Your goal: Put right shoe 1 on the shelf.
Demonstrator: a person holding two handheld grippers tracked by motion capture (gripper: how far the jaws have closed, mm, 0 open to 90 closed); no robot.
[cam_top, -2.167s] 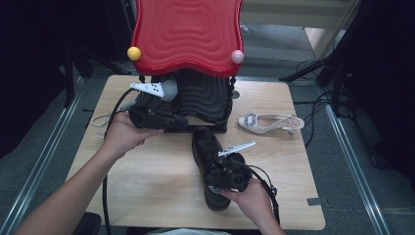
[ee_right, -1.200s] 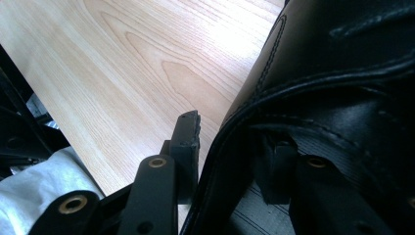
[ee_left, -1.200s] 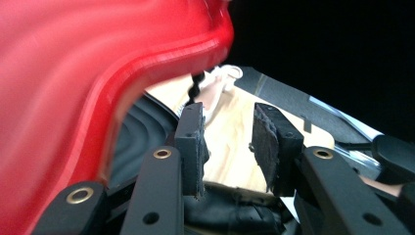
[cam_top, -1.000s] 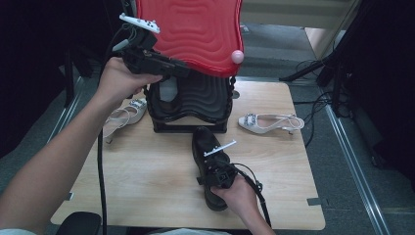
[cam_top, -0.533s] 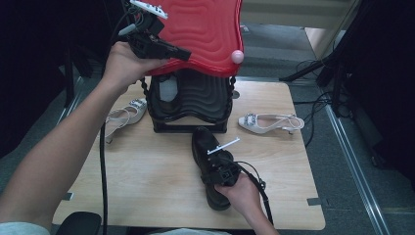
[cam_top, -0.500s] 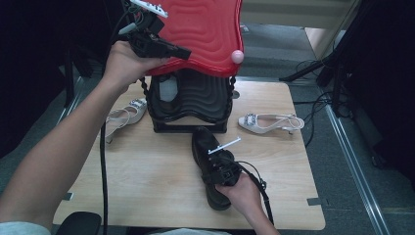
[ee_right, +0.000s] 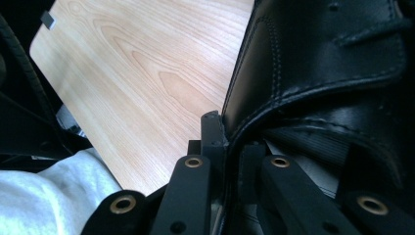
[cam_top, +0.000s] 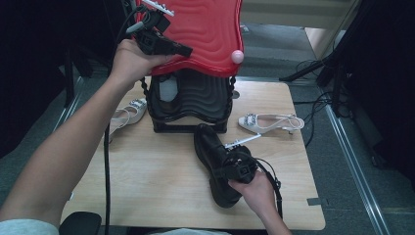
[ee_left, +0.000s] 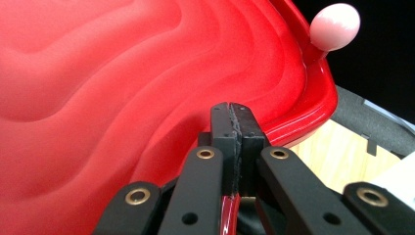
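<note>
A red wavy lid (cam_top: 205, 29) stands raised over a black ribbed base (cam_top: 191, 98) at the back of the table. My left gripper (cam_top: 183, 50) is shut on the lid's lower left rim. In the left gripper view the jaws (ee_left: 235, 110) meet on the red edge (ee_left: 122, 98), with a pink ball (ee_left: 335, 25) at the far corner. A black leather shoe (cam_top: 215, 161) lies in front of the base. My right gripper (cam_top: 230, 164) has just been closing and now pinches the shoe's collar (ee_right: 318, 63) between its jaws (ee_right: 227, 122).
One white sandal (cam_top: 269, 122) lies right of the base, another (cam_top: 125, 115) to its left. The wooden table (cam_top: 147, 171) has bare room at front left. Cables and dark stands crowd the floor at the right.
My left gripper rose from the table beside the base to the lid's left corner and closed on its rim. A sandal now lies at the left. The right gripper stayed at the shoe.
</note>
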